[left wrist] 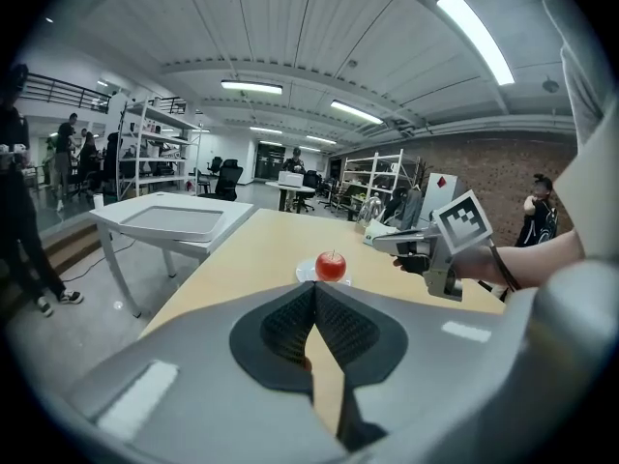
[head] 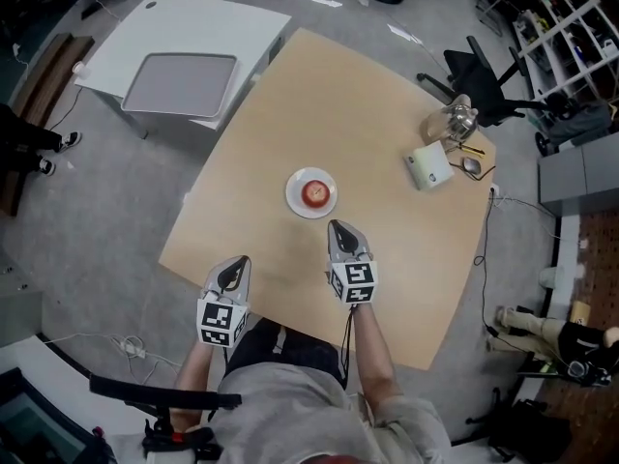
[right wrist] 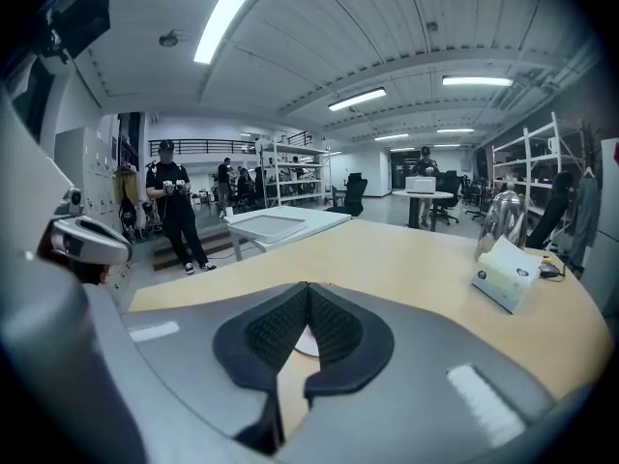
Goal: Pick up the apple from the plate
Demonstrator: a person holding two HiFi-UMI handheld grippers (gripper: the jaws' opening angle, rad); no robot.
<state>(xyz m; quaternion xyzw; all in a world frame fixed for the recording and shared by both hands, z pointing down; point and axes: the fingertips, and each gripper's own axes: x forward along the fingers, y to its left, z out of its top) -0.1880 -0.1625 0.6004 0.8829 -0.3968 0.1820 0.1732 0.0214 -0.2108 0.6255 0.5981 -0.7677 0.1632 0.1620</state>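
showing a red apple [head: 314, 193] upright on a white plate [head: 292, 199] at the middle of the table [head: 387, 288], just ahead and slightly left of the right gripper [head: 341, 226], its jaws pressed together and empty, with the left gripper [head: 238, 261] farther back, jaws likewise together, holding nothing.

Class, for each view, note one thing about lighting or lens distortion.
Head view: soft, even light, no hard shadow beside the plate. Left gripper view: fisheye curves the ceiling, corners black. Right gripper view: same curving; the strip light glares white.
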